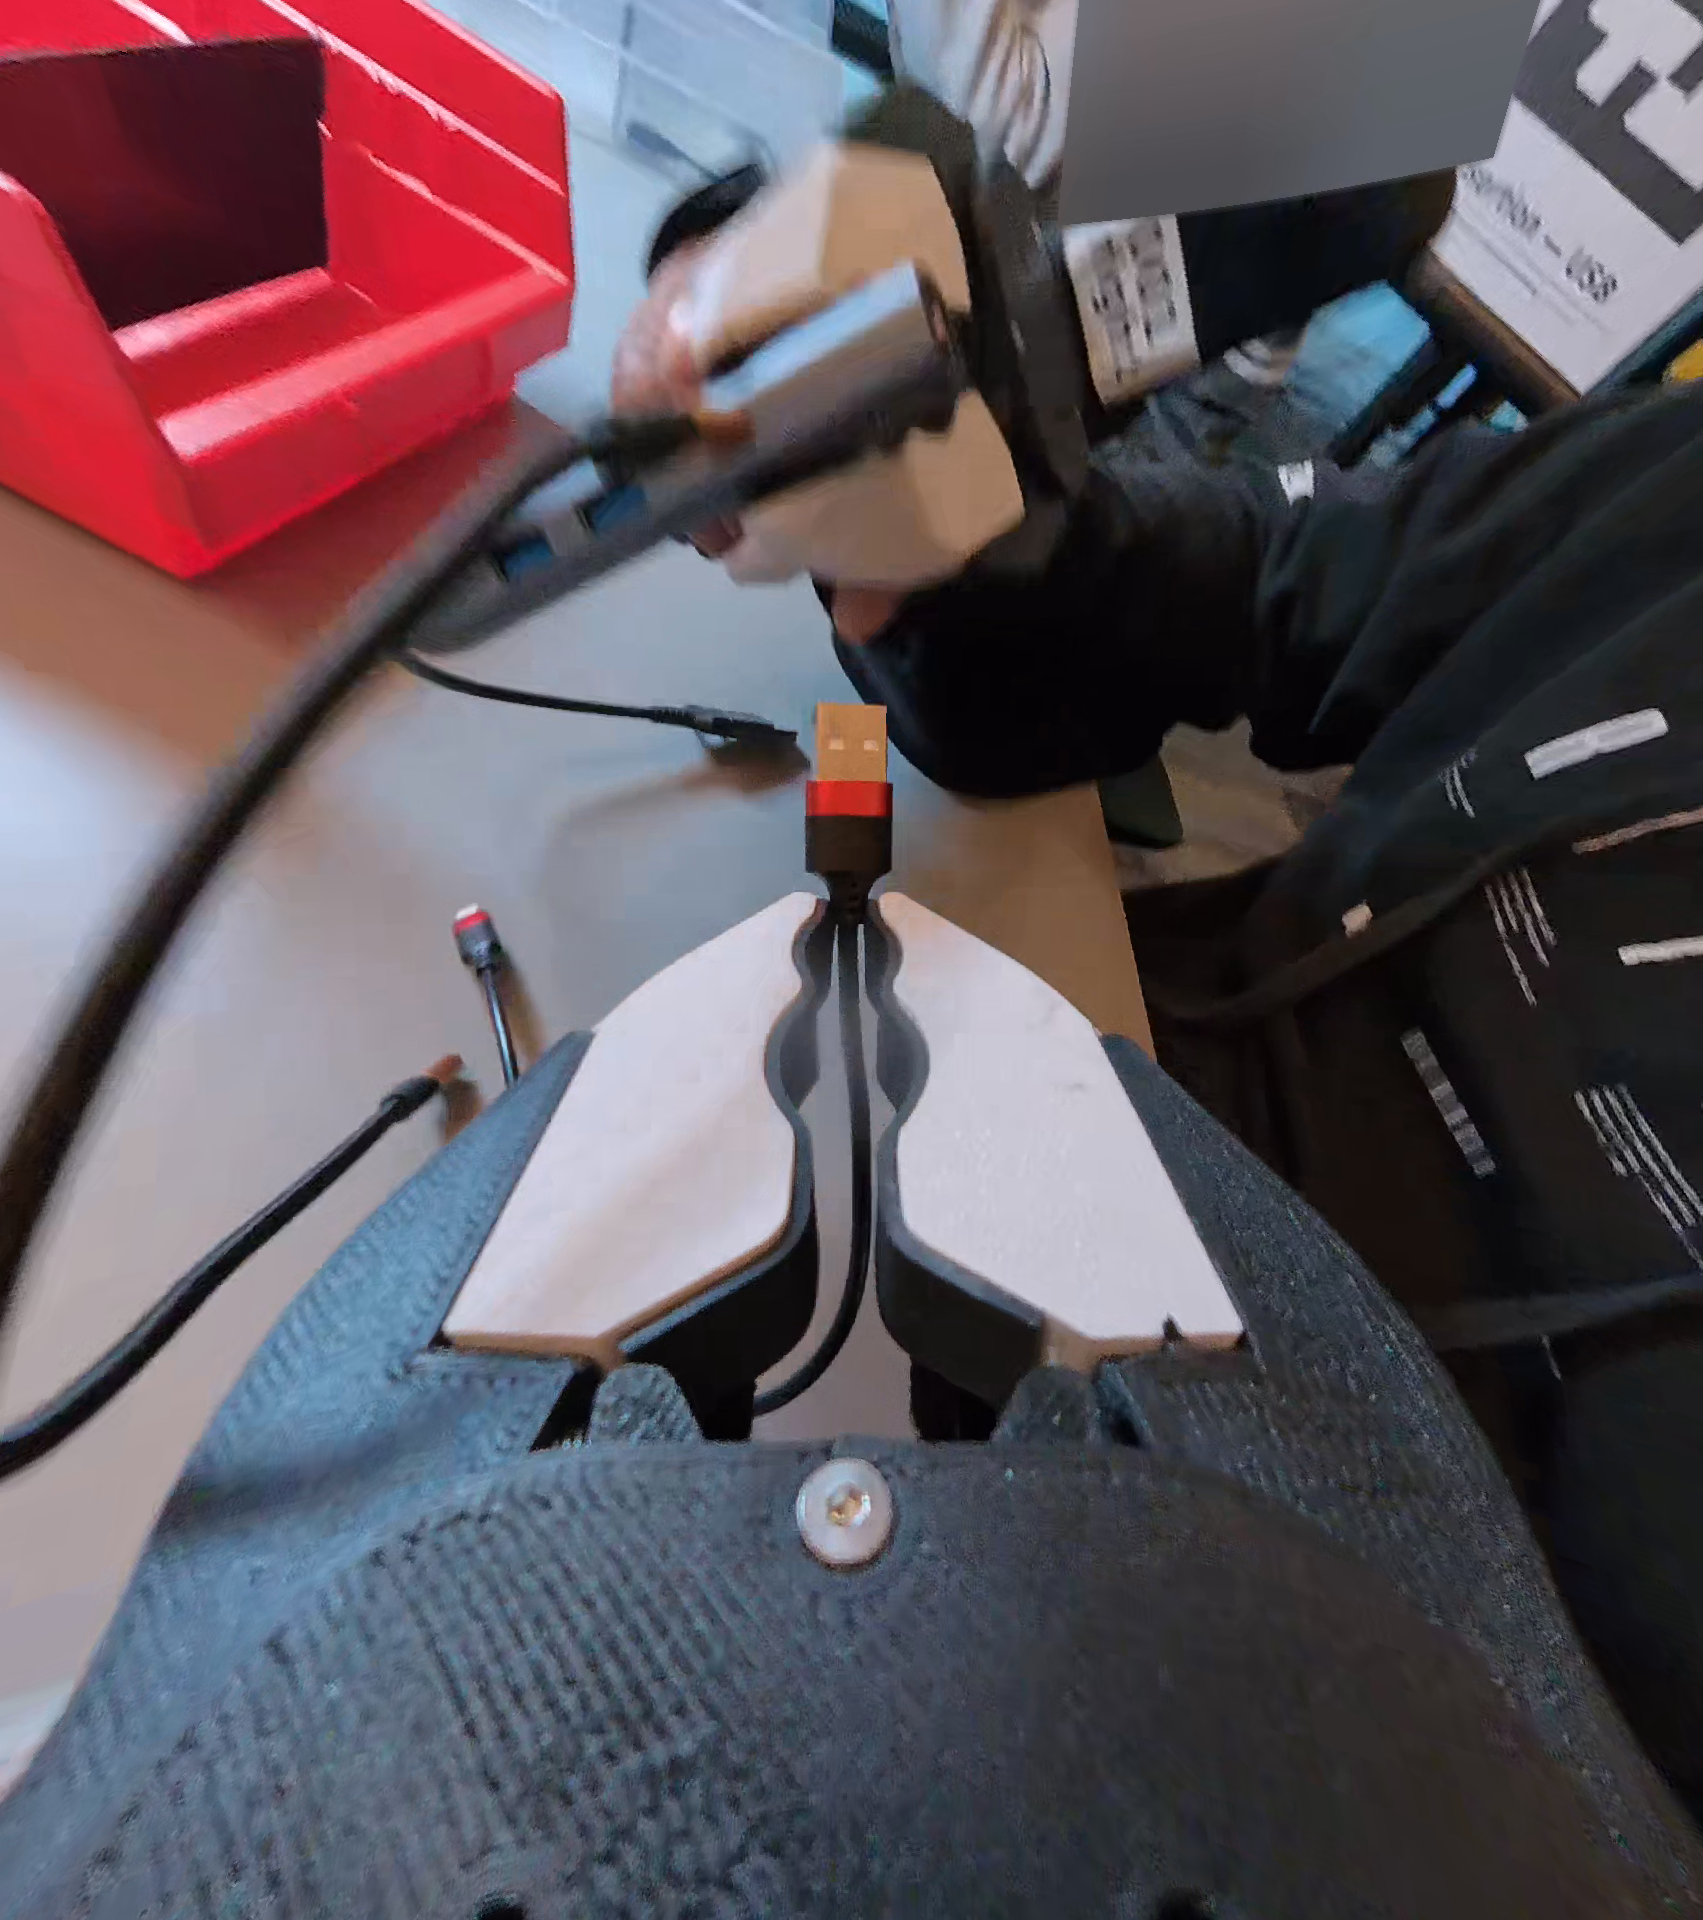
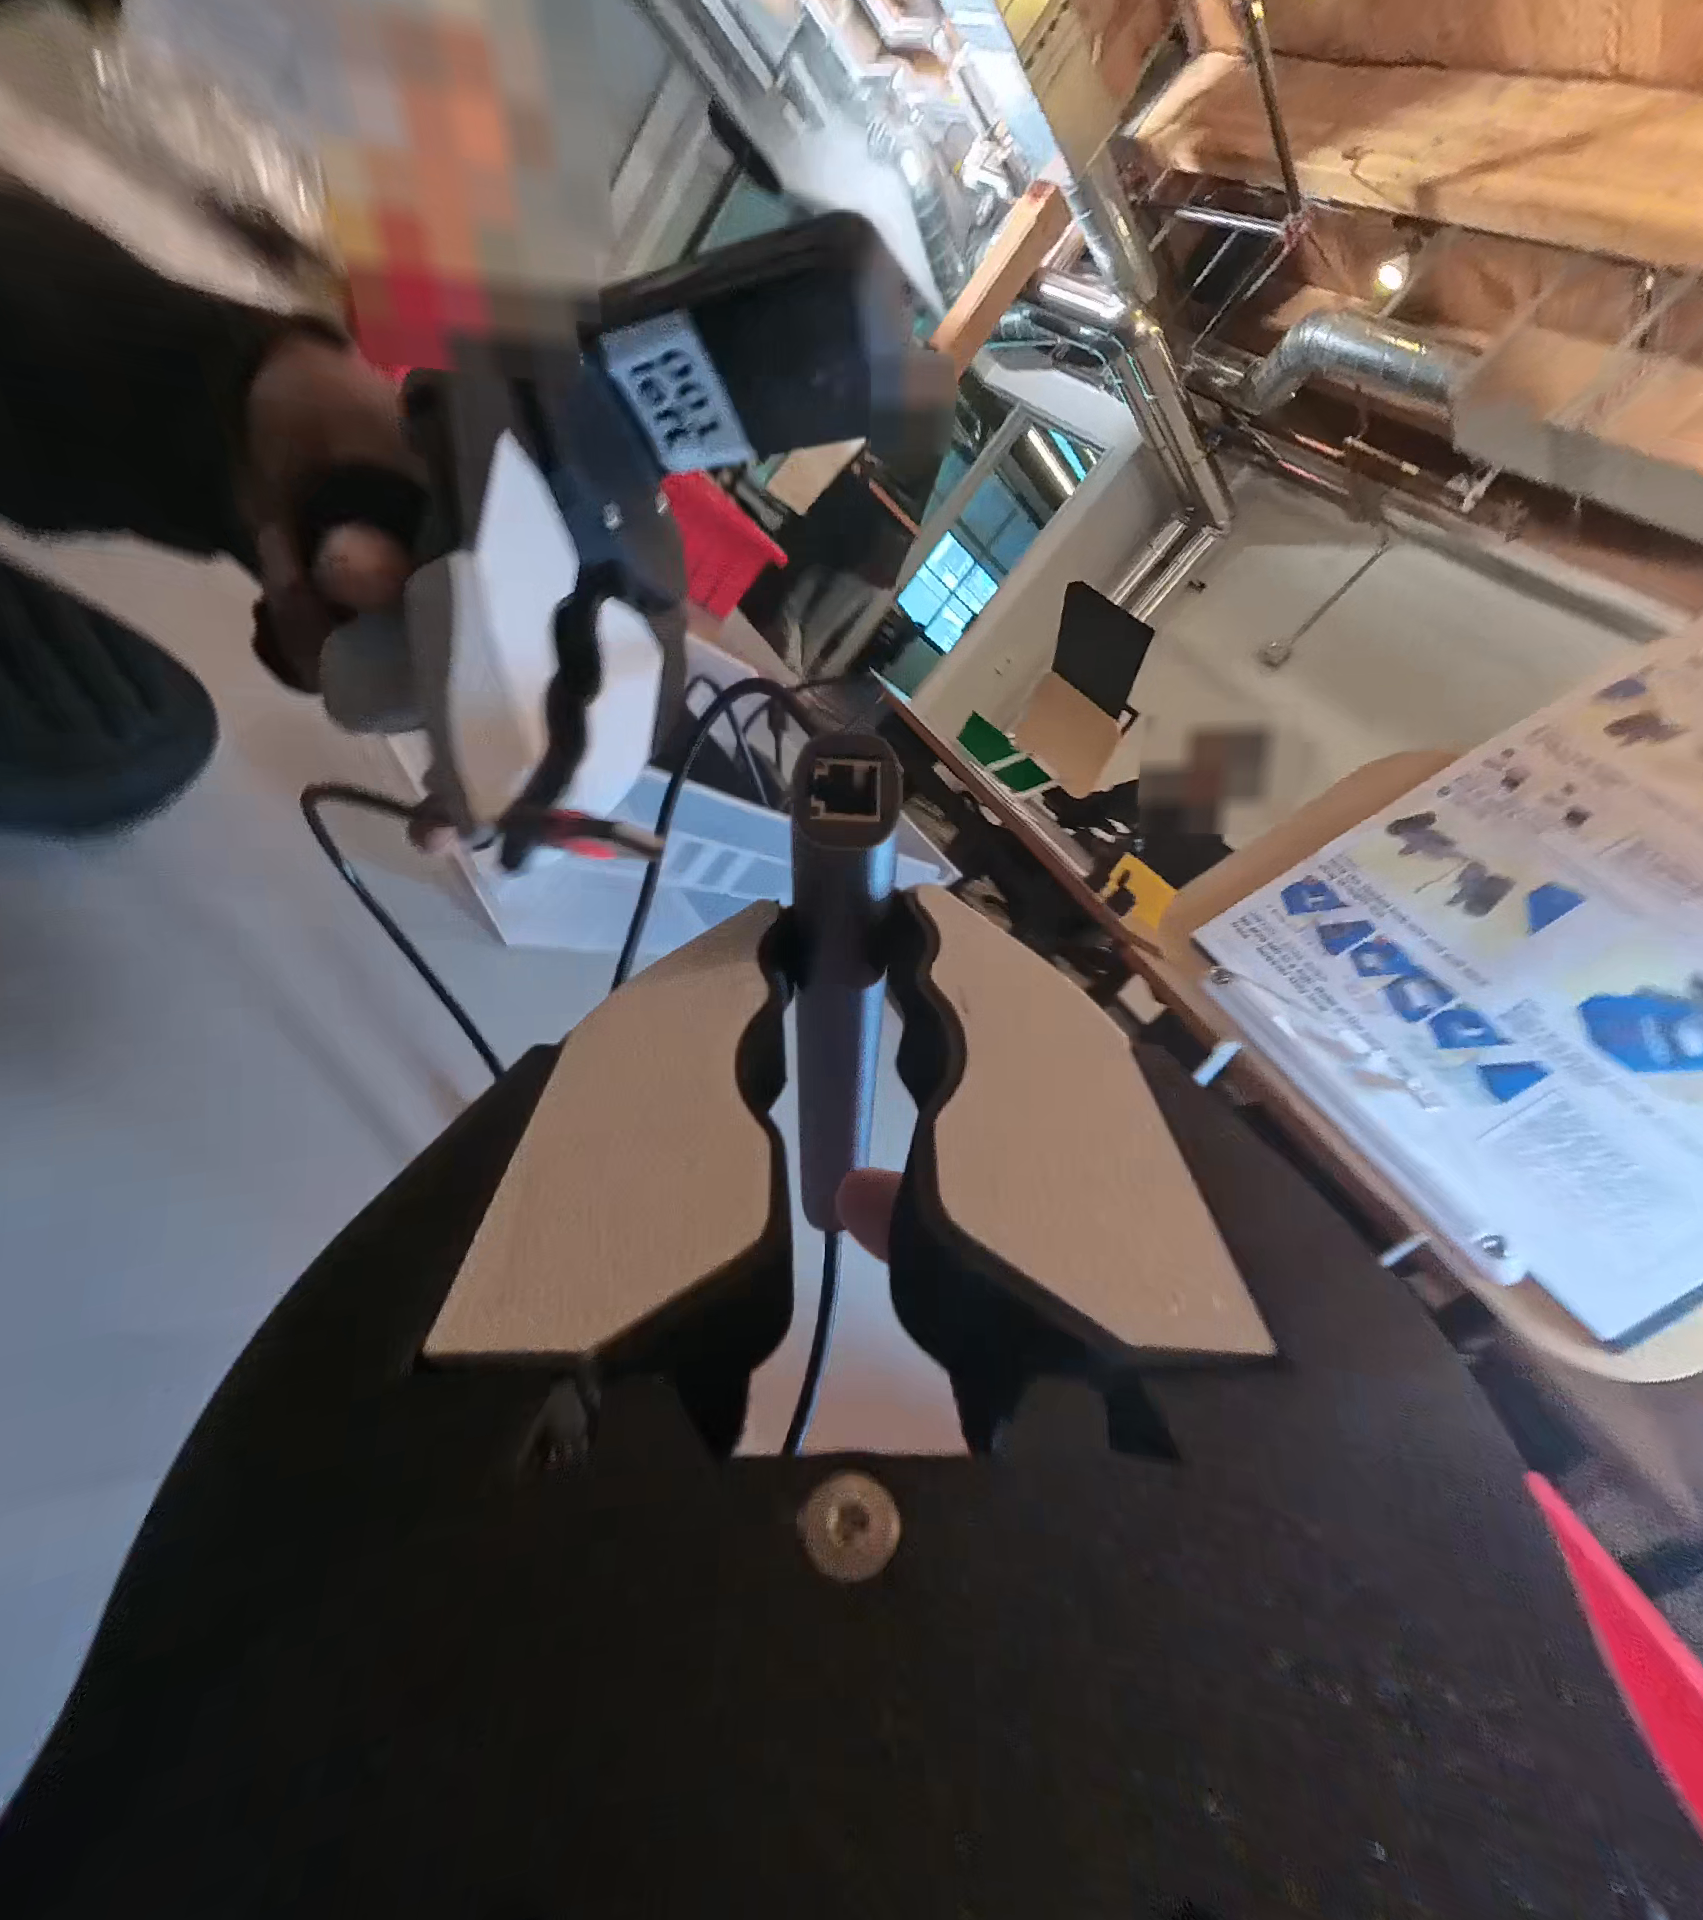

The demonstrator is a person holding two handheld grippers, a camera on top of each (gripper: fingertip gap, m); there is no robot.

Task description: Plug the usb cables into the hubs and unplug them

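Pale bench (image 1: 151, 831) carries a red bin (image 1: 234, 312) at its far side, and loose cable ends (image 1: 478, 935) lie nearer than the bin. Your left tongs (image 1: 849, 909) are clamped on the black usb cable (image 1: 852, 1091) just behind its plug (image 1: 849, 784), which points up, free of any port. Your right tongs (image 2: 842, 935) are clamped on the grey hub (image 2: 842, 997), held in the air beyond the plug, on the side away from the bin.

The left gripper (image 1: 848, 914) fills the lower centre of its own view, jaws pinched nearly together at the tips. The right gripper (image 2: 842, 925) sits likewise, jaws clamped; in the left view's upper centre it appears blurred, seemingly gripped by a hand (image 1: 660, 332).
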